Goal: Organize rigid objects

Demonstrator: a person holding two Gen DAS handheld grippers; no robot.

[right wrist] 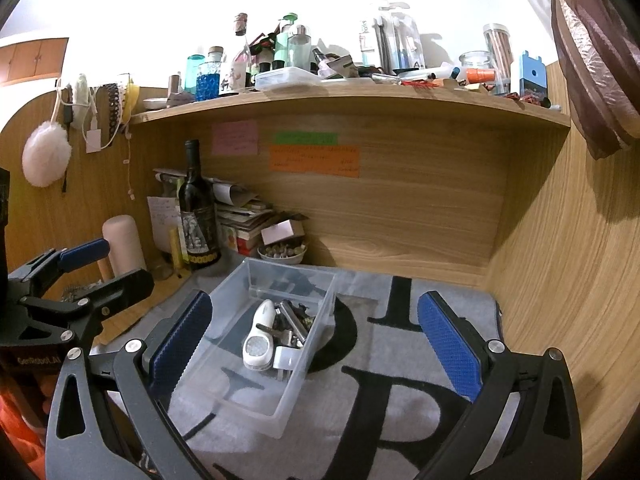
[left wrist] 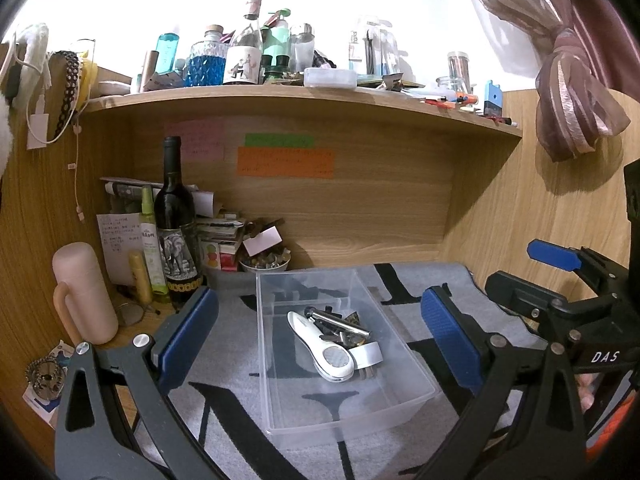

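Note:
A clear plastic bin (left wrist: 400, 404) sits on a grey mat with black letters (left wrist: 432, 284). Inside lie a white handheld device (left wrist: 324, 350), a metal cylinder (left wrist: 340, 322) and small dark pieces. My left gripper (left wrist: 320, 336) is open and empty, its blue pads either side of the bin. In the right wrist view the bin (right wrist: 224, 376) holds the white device (right wrist: 260, 340). My right gripper (right wrist: 316, 340) is open and empty, over the bin's right side. The right gripper also shows in the left wrist view (left wrist: 560, 276), and the left gripper in the right wrist view (right wrist: 80, 268).
A wine bottle (left wrist: 174, 216), a pink flask (left wrist: 82, 292), yellow and green tubes (left wrist: 146, 240), stacked papers and a bowl of small bits (left wrist: 264, 262) crowd the back left corner. A cluttered shelf (left wrist: 304, 100) runs overhead. Wooden walls close the back and right.

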